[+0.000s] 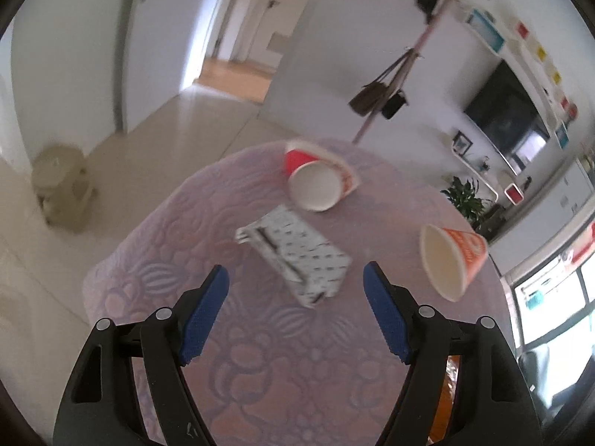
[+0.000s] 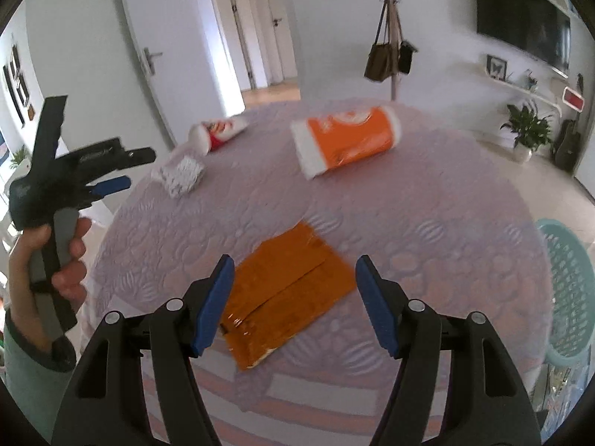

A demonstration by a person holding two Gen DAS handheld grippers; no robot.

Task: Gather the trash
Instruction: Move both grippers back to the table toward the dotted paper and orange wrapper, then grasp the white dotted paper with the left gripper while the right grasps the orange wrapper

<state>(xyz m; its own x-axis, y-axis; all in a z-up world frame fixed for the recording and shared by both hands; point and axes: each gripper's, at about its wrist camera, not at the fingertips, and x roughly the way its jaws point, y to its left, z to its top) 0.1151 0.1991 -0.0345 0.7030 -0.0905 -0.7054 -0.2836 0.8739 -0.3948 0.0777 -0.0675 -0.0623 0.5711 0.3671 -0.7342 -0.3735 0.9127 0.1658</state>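
The left gripper (image 1: 296, 282) and right gripper (image 2: 294, 278) are being held wide open, gripping nothing. The orange wrapper (image 2: 284, 299) is being framed between the right fingers, its 6 o'clock end blurred. The patterned box (image 1: 297, 256) is being blurred at 12 o'clock of the left gripper, with the red cup (image 1: 316, 178) lying beyond and the orange cup (image 1: 452, 256) at 2 o'clock.

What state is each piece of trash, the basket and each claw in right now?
Red cup: tipped on its side, empty.
Orange cup: tipped on its side, empty.
Patterned box: lying flat, one end flap open.
Orange wrapper: lying flat, torn open.
Basket: beside the table, contents not visible.
Left claw: open, holding nothing.
Right claw: open, over the wrapper.
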